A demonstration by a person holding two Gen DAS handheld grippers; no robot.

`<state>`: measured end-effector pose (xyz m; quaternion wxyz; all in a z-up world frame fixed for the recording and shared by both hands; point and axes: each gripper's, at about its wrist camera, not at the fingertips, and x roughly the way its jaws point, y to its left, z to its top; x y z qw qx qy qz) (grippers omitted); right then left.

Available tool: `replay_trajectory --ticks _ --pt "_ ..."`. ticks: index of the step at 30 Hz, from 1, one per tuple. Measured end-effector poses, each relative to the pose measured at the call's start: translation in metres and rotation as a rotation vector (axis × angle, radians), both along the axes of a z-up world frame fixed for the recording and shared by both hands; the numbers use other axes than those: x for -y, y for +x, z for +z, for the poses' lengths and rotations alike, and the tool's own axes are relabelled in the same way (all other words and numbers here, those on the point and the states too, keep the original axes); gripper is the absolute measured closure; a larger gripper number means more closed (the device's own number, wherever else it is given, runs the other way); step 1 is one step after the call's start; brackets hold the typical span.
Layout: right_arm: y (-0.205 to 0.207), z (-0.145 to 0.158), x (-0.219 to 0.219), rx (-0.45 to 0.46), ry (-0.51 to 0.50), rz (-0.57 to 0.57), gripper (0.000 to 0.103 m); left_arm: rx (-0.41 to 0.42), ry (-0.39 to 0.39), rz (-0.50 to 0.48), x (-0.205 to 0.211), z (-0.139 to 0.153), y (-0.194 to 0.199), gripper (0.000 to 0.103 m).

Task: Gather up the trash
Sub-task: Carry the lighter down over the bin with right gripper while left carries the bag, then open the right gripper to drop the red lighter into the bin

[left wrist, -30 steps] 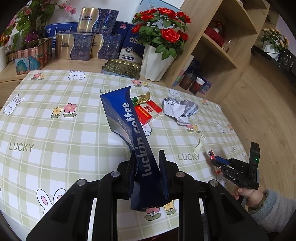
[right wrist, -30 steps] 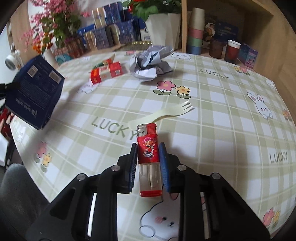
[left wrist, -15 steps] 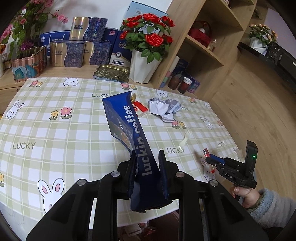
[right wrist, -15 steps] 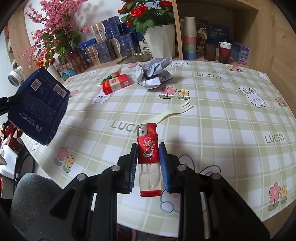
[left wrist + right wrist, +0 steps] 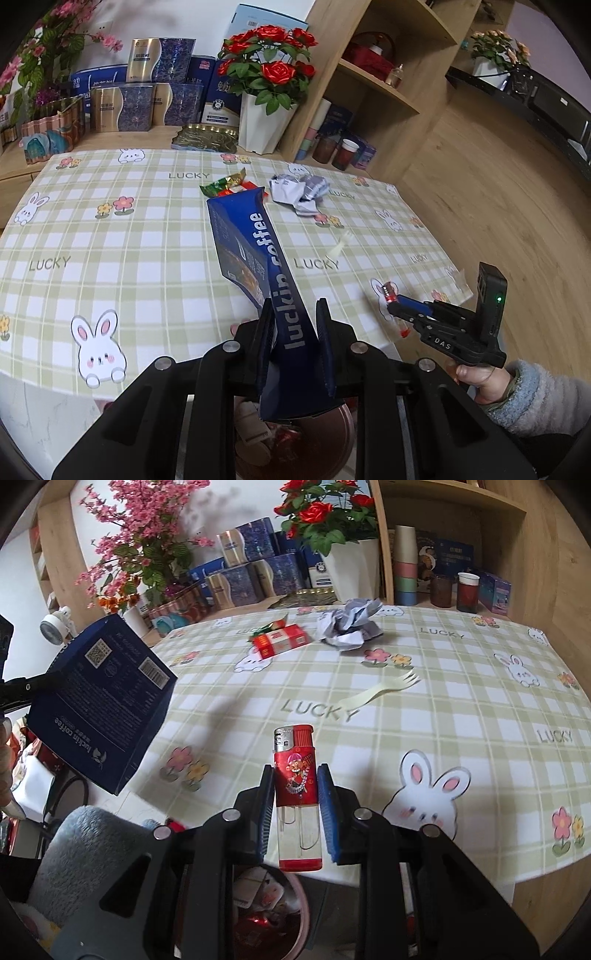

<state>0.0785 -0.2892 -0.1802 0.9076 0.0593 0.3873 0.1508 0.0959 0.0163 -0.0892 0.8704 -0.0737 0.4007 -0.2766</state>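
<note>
My left gripper [image 5: 295,347] is shut on a blue luckin coffee box [image 5: 258,251], held past the table's near edge above a trash bin [image 5: 291,446] with rubbish in it. The box also shows in the right wrist view [image 5: 99,705]. My right gripper [image 5: 295,805] is shut on a red lighter [image 5: 295,771], also over the bin [image 5: 269,904]. It shows in the left wrist view [image 5: 402,310] at the right. On the table lie a red packet [image 5: 280,640], a green wrapper [image 5: 221,183], crumpled paper [image 5: 351,624] and a plastic fork [image 5: 380,692].
The checked tablecloth [image 5: 110,236] covers the table. Behind it stand a rose pot [image 5: 266,122], gift boxes [image 5: 147,99], a gold tray [image 5: 207,137] and a wooden shelf [image 5: 373,88] with cups. A grey fluffy cushion [image 5: 85,845] lies below the table's edge.
Both grippers have pulled back from the table toward its near edge, still holding the box and the lighter. The bin has come into view beneath them.
</note>
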Motion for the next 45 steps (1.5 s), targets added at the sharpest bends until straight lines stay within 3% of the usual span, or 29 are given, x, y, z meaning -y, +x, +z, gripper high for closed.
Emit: replay_trajectory --ticks 7,14,21,29,32,37,42,45 --pt "-0.041 -0.018 -0.02 -0.04 0.042 0.058 0.077 -0.013 0.009 -0.01 -0.005 -0.004 -0.04 0.081" --pt "-0.067 -0.07 -0.051 -0.174 0.045 0.128 0.076 -0.048 0.014 -0.008 -0.013 -0.02 -0.064 0.081" --pt "-0.057 -0.129 -0.084 -0.35 -0.017 0.179 0.077 -0.094 0.017 -0.009 -0.015 -0.038 -0.068 0.082" --pt "-0.047 -0.157 -0.086 -0.472 -0.036 0.155 0.073 -0.09 0.027 -0.024 -0.009 -0.044 -0.066 0.082" --pt "-0.047 -0.151 -0.082 -0.456 -0.038 0.142 0.064 -0.088 0.032 -0.034 -0.007 -0.044 -0.067 0.082" --pt "-0.044 -0.123 -0.073 -0.367 -0.045 0.112 0.04 -0.084 0.03 -0.049 -0.003 -0.04 -0.069 0.082" --pt "-0.045 -0.074 -0.061 -0.211 -0.044 0.059 0.015 -0.084 0.026 -0.084 0.001 -0.033 -0.076 0.082" --pt "-0.047 -0.042 -0.053 -0.114 -0.05 0.025 0.009 -0.093 0.034 -0.117 0.006 -0.032 -0.083 0.082"
